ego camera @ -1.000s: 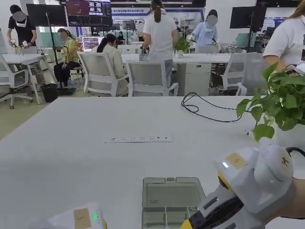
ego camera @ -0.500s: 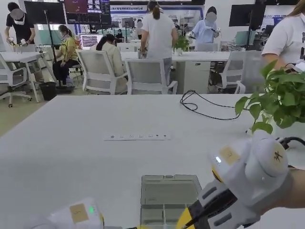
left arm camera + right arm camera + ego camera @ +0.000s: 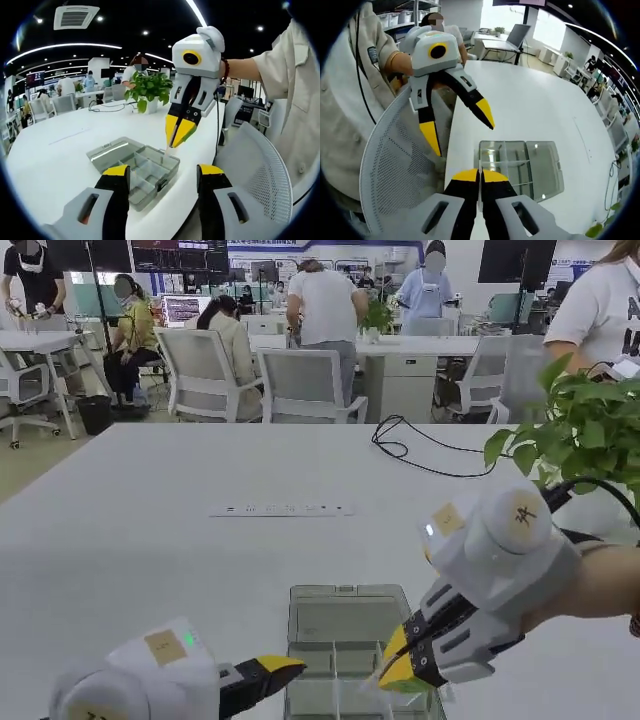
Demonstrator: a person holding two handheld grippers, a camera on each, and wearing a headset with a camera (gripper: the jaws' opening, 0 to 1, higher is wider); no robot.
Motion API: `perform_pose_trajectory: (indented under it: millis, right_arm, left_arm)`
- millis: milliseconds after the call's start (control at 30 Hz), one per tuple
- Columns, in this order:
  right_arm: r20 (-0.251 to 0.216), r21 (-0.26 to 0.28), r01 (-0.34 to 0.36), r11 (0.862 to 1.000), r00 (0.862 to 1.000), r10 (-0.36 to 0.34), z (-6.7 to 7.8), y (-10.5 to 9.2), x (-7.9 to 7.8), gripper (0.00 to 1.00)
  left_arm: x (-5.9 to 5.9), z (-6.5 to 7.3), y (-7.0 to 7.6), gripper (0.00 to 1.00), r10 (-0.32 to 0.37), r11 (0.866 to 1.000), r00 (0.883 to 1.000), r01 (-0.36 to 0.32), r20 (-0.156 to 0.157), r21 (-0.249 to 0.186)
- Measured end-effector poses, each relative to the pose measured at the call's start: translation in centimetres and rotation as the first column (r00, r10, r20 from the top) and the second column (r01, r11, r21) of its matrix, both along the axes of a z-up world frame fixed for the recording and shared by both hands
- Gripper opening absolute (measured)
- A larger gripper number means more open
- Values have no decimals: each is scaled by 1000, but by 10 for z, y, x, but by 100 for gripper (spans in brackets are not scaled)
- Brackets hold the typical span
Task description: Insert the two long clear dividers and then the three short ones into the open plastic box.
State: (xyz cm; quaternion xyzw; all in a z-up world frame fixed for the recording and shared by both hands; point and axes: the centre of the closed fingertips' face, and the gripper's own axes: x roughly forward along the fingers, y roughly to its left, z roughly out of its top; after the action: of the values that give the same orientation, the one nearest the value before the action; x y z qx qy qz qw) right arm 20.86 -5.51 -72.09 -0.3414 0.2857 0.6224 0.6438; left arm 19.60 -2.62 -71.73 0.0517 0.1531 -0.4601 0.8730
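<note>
Over the open plastic box (image 3: pixel 150 186), the right gripper (image 3: pixel 176 135) is pinched shut on what looks like a thin clear divider (image 3: pixel 168 150); the left gripper (image 3: pixel 460 132) hovers beside it, jaws spread. Light, stiff and slick, the divider probably wants holding by its top edge.

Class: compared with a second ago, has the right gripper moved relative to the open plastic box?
Yes. Against the open box, the right gripper, shut on a clear divider, has shifted left, farther over its compartments.
</note>
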Motion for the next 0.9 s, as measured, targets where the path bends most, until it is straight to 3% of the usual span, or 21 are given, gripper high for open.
perform_pose_trajectory:
  millis: [200, 467, 600, 900]
  right_arm:
    - [27, -88, 12, 996, 1000, -10, 0, -11, 14, 2]
    - [38, -184, 31, 982, 999, -25, -6, -24, 29, 2]
    - [38, -216, 42, 975, 999, -34, -10, -27, 34, 2]
    - [33, -269, 65, 961, 998, -58, -18, -34, 39, 2]
  left_arm:
    - [0, -6, 3, 63, 36, 999, 999, -36, -26, 2]
    - [5, -6, 9, 72, 76, 997, 997, -76, -18, -8]
    - [7, -5, 12, 74, 91, 996, 996, -92, -21, -20]
    - [5, -8, 11, 77, 79, 997, 997, -79, -19, 7]
